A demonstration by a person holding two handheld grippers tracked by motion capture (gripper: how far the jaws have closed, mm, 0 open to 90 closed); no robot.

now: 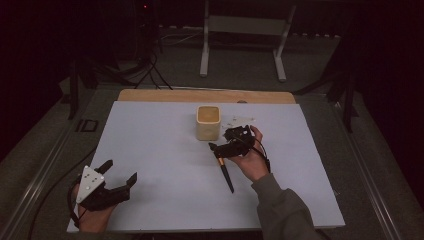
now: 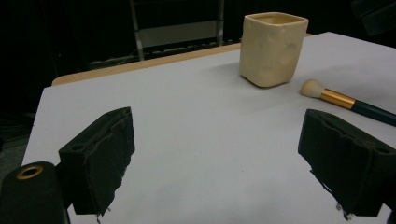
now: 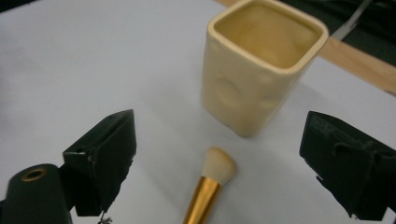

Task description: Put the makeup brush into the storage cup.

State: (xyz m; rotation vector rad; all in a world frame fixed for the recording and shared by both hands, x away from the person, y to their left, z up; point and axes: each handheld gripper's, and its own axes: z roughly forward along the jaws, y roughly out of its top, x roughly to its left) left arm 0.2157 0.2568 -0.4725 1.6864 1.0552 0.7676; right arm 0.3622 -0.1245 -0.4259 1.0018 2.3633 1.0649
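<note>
Claws [image 1: 224,146] [image 1: 120,173] open over white tbl sheet [image 1: 165,145]; dark room.

A makeup brush [image 3: 209,186] with cream bristles and gold ferrule lies flat just beside the cream cup [image 3: 259,65].

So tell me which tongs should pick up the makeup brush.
Right. The right tongs hang open directly over the makeup brush beside the cup; the left tongs sit far off at the table's near left.

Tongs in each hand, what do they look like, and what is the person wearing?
Both tongs are black with two blocky, rough-edged pads. The left tongs carry a grey three-cornered plate with small dark dots and trail a black cable. The right tongs have cables too. The right arm wears a grey-green sleeve.
</note>
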